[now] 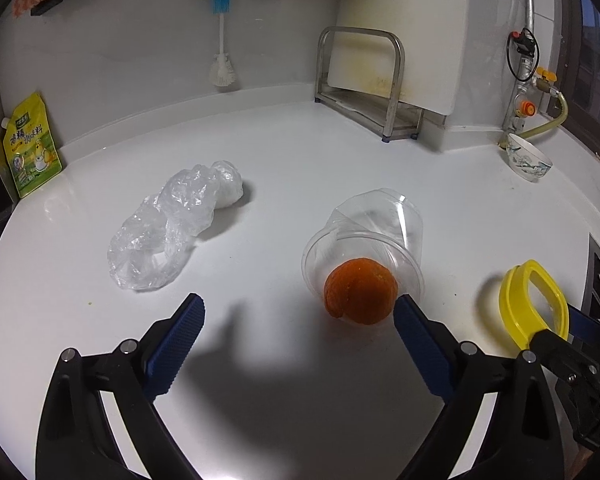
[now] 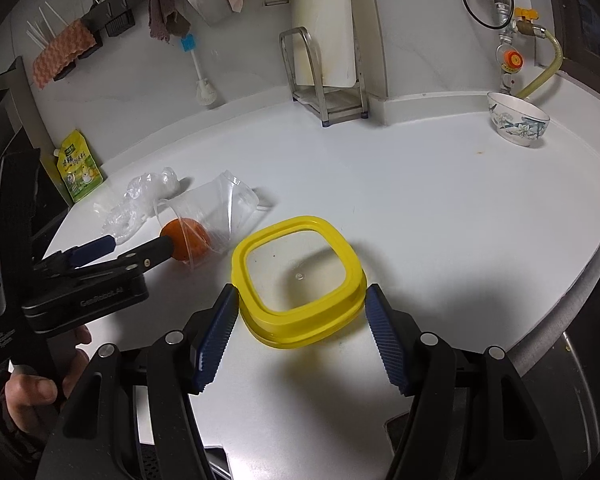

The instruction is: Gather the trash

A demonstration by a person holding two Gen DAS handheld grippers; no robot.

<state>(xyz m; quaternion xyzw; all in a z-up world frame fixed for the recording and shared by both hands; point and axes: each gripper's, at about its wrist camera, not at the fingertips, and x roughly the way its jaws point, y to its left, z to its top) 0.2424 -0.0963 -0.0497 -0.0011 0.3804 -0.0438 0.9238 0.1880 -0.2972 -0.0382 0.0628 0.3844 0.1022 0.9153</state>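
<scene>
An orange fruit (image 1: 358,292) lies at the mouth of a clear plastic cup (image 1: 374,224) that rests on its side on the white counter (image 1: 300,152). My left gripper (image 1: 300,305) is open; its right fingertip sits right beside the orange, and nothing is between the pads. Left of the cup lies a crumpled clear plastic bag (image 1: 172,224). My right gripper (image 2: 300,300) is shut on a yellow-rimmed clear lid (image 2: 260,240), its pads against two opposite sides. The lid (image 1: 534,300) shows tilted at the right in the left wrist view. The right wrist view also shows the left gripper (image 2: 142,242), orange (image 2: 188,240) and bag (image 2: 140,200).
A green-yellow seasoning pouch (image 1: 30,148) leans on the back wall at left. A steel rack with a cutting board (image 1: 380,80) stands at the back, a patterned bowl (image 2: 518,120) at back right near the gas valve (image 2: 512,56). A person's hand (image 2: 32,392) holds the left gripper.
</scene>
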